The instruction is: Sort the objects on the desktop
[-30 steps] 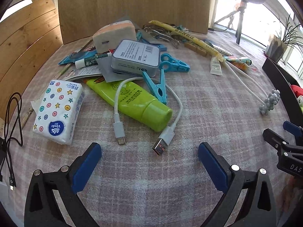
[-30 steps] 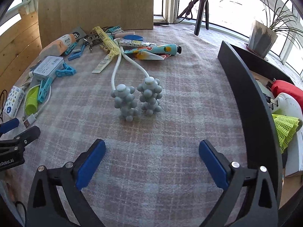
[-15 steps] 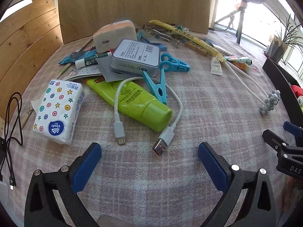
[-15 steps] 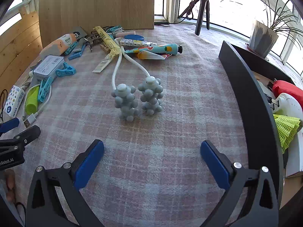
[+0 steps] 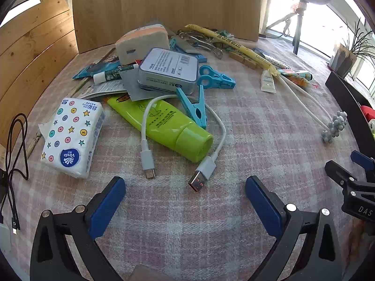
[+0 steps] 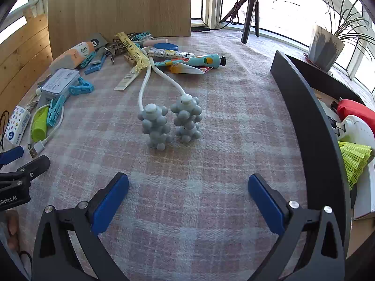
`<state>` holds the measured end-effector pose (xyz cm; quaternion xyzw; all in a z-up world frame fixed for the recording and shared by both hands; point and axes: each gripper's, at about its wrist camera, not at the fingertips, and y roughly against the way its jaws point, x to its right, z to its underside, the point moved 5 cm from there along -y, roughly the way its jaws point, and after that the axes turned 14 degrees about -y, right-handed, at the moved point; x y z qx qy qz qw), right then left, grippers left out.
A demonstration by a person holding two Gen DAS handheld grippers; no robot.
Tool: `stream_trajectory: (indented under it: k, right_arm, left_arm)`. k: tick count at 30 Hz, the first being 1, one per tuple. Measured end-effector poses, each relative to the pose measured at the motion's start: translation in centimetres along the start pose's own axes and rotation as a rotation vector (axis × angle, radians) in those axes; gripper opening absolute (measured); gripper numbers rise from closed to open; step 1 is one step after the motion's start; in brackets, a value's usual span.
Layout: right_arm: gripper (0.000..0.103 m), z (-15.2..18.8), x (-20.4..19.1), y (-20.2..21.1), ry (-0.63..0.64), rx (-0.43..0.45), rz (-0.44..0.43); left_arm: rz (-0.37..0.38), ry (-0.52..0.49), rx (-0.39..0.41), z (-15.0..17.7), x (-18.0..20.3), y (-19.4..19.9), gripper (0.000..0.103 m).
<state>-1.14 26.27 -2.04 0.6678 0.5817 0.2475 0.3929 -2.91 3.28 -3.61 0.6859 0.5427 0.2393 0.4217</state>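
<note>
A heap of desk clutter lies on the plaid cloth. In the left wrist view a white USB cable [image 5: 212, 164] loops over a lime green tube [image 5: 168, 128], with a tissue pack [image 5: 72, 138], a grey tin [image 5: 168, 70] and blue clothespins [image 5: 194, 107] around it. My left gripper [image 5: 185, 196] stands open just short of the cable's plugs. In the right wrist view a grey knobbly massager [image 6: 171, 121] on white stalks lies ahead of my open right gripper [image 6: 187, 194]. Neither gripper holds anything.
A black curved tray wall [image 6: 311, 126] runs along the right, with a red item [image 6: 354, 110] and a yellow-green shuttlecock [image 6: 354, 161] behind it. Tubes [image 6: 199, 59] and a yellow packet [image 6: 133, 49] lie farther back. A wooden board [image 5: 164, 2] stands behind; a black cable [image 5: 14, 145] trails left.
</note>
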Motion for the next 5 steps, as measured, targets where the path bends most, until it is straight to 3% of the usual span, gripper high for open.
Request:
stream_trajectory:
  k: [5]
  right_arm:
    - [0.103, 0.0, 0.01, 0.0, 0.0, 0.0, 0.0]
  left_arm:
    - [0.0, 0.0, 0.002, 0.16, 0.09, 0.16, 0.103]
